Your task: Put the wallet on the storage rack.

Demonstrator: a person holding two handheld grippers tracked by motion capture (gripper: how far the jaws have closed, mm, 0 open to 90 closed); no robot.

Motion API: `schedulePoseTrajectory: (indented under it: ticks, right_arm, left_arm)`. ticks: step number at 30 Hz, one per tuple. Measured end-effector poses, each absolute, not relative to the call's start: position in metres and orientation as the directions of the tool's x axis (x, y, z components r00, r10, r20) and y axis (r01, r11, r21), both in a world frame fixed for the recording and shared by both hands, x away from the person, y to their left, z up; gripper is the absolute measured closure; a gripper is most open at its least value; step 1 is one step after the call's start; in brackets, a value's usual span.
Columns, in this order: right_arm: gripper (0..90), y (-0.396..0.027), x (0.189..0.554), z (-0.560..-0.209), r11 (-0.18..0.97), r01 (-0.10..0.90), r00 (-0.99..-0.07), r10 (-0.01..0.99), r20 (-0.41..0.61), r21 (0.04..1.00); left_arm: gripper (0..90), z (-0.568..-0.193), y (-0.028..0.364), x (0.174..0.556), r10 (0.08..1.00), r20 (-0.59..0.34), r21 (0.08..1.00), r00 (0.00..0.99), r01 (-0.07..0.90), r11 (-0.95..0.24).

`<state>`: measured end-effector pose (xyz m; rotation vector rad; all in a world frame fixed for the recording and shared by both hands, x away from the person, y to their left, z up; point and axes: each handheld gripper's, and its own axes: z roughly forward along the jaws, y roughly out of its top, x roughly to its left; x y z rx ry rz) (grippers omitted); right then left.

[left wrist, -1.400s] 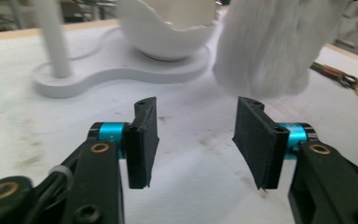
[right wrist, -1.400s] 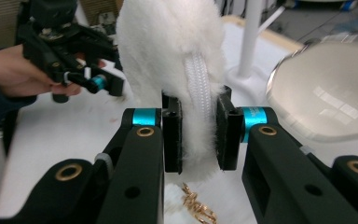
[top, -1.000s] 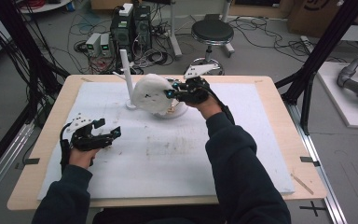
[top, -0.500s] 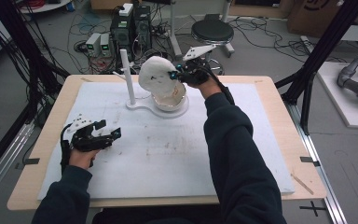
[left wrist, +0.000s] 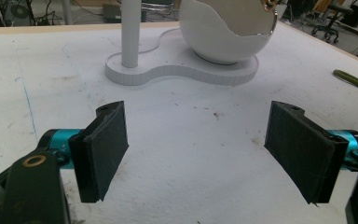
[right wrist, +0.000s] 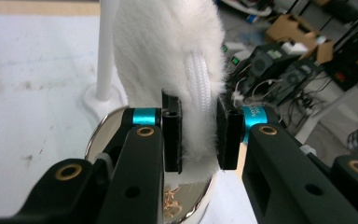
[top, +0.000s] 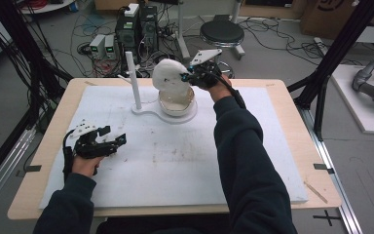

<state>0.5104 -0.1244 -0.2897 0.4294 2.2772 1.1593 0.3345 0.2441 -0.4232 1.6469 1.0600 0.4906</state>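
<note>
White fluffy cover (top: 171, 77) held above the bowl (top: 176, 103)
The cover is clamped at upper centre of the frame by the right gripper (top: 191, 76); the left gripper (top: 113, 138), fingers spread wide and empty, is held at lower left over the desk (top: 272, 146).

**Surfaces & materials, quick notes**

Fluffy white piece (right wrist: 168, 51): soft plush fur, w/ a woven white cord (right wrist: 199, 84) of braided textile running down it. Egg-shaped bowl (left wrist: 223, 42): white smooth shell outside, shiny mirror-like metal inside. Stand base (left wrist: 177, 74) & post (left wrist: 129, 32): matt white plastic, faint layer lines on the base edge. Mat (top: 175, 161): white, rough, foam-like, scuffed & stained. Table (top: 292, 102): pale wood, satin. Left gripper (left wrist: 205, 154) pads: black, matt, fine-ribbed rubber. Right gripper (right wrist: 200, 135): matt black plastic, teal anodised metal collars, brass-look rivets.
</note>
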Motion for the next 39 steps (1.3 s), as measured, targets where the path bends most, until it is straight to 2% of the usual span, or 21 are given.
schedulePoseTrajectory:
  ticks: [8,10,16,21,26,30,31,34,37,38,39]
  right_arm:
    - [76.7,-0.126,0.514,-0.295,0.599,0.054,-0.804,0.5,-0.321,0.799]
    - [76.6,-0.125,0.513,-0.3,0.662,0.047,-0.805,0.468,-0.364,0.748]
    - [76.9,-0.123,0.509,-0.31,0.738,0.028,-0.805,0.416,-0.423,0.674]
    - [77.3,-0.11,0.507,-0.325,0.82,-0.018,-0.807,0.326,-0.493,0.572]
    - [78.0,-0.097,0.508,-0.339,0.866,0.005,-0.787,0.312,-0.532,0.5]
    - [76.9,-0.099,0.507,-0.341,0.857,0.027,-0.822,0.312,-0.476,0.515]
    - [73.8,-0.101,0.506,-0.341,0.847,0.039,-0.831,0.322,-0.454,0.53]
    - [50.2,-0.115,0.5,-0.336,0.751,0.14,-0.831,0.443,-0.336,0.645]
    - [43.6,-0.136,0.488,-0.33,0.65,0.188,-0.813,0.524,-0.255,0.737]
    - [39.3,-0.143,0.483,-0.327,0.621,0.227,-0.804,0.554,-0.216,0.75]
    - [38.6,-0.15,0.478,-0.324,0.59,0.269,-0.788,0.589,-0.179,0.761]
  left_arm:
    - [20.9,-0.424,0.245,0.335,0.834,-0.196,0.913,0.515,0.407,-0.037]
    - [21.1,-0.424,0.245,0.335,0.834,-0.201,0.912,0.514,0.409,-0.032]
    - [21.2,-0.425,0.245,0.336,0.834,-0.209,0.906,0.51,0.421,-0.03]
    - [21.3,-0.424,0.246,0.335,0.833,-0.213,0.907,0.51,0.42,-0.025]
    - [21.6,-0.424,0.246,0.335,0.832,-0.219,0.908,0.51,0.418,-0.017]
    - [21.7,-0.424,0.246,0.335,0.83,-0.221,0.908,0.512,0.418,-0.016]
    - [21.7,-0.424,0.246,0.335,0.83,-0.221,0.909,0.512,0.417,-0.015]
    - [21.7,-0.424,0.246,0.335,0.827,-0.221,0.911,0.516,0.413,-0.015]
    - [21.5,-0.423,0.246,0.334,0.829,-0.22,0.916,0.513,0.402,-0.006]
    - [20.4,-0.422,0.246,0.334,0.832,-0.222,0.917,0.508,0.399,0.001]
    - [19.3,-0.421,0.247,0.334,0.834,-0.225,0.918,0.503,0.396,0.009]
